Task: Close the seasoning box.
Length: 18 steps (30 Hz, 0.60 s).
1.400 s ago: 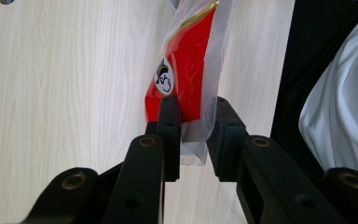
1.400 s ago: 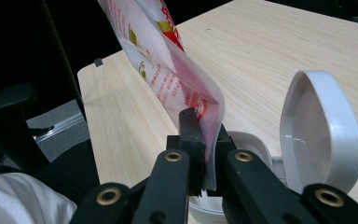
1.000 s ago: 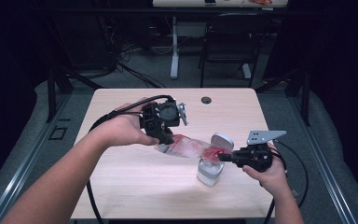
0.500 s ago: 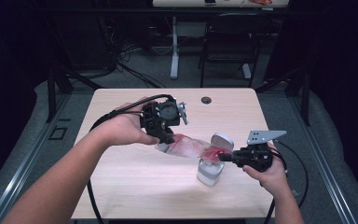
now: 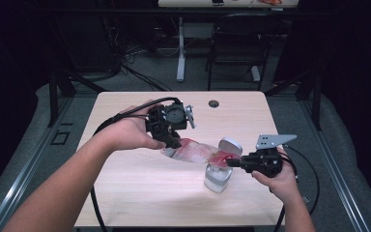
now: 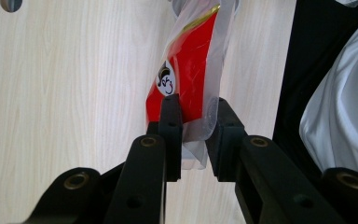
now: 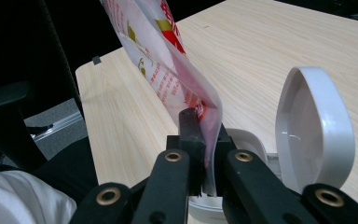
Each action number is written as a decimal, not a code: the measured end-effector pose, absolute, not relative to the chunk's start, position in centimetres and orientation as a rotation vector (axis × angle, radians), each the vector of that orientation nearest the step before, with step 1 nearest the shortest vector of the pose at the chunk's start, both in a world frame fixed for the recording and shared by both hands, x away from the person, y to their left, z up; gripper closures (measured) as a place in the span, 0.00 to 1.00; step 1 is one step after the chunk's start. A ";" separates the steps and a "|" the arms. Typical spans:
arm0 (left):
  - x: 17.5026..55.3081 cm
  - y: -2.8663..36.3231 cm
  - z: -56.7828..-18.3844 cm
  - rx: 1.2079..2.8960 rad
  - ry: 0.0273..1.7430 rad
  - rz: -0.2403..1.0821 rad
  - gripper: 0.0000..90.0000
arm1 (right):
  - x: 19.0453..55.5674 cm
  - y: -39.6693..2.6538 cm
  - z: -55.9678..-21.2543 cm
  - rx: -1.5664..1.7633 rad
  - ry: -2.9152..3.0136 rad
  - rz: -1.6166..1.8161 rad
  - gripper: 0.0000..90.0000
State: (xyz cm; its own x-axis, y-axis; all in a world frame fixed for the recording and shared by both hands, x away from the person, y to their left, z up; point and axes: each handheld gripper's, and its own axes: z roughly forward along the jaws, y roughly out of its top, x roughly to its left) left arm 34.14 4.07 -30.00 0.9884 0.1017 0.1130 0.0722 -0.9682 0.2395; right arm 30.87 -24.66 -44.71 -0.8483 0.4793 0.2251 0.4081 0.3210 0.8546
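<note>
Stretching between both jaws, the packet (image 5: 195,151) is pinched shut at each end, its lower end over the open container (image 5: 218,177).

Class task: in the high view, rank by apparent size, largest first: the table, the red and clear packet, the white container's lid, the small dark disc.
1. table
2. packet
3. lid
4. dark disc

Red-and-clear plastic pouch (image 5: 195,152) tilted over white container (image 5: 217,178), hinged lid (image 5: 230,145) open
</note>
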 end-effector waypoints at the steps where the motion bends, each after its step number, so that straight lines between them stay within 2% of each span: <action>1: 34.2 4.1 -30.0 2.895 0.130 0.178 0.86 | 30.9 -24.7 -44.7 0.839 2.497 1.583 0.99; 18: 34.2 3.8 -29.8 2.904 0.119 0.179 0.86 | 31.0 -24.7 -44.8 0.844 2.503 1.584 0.99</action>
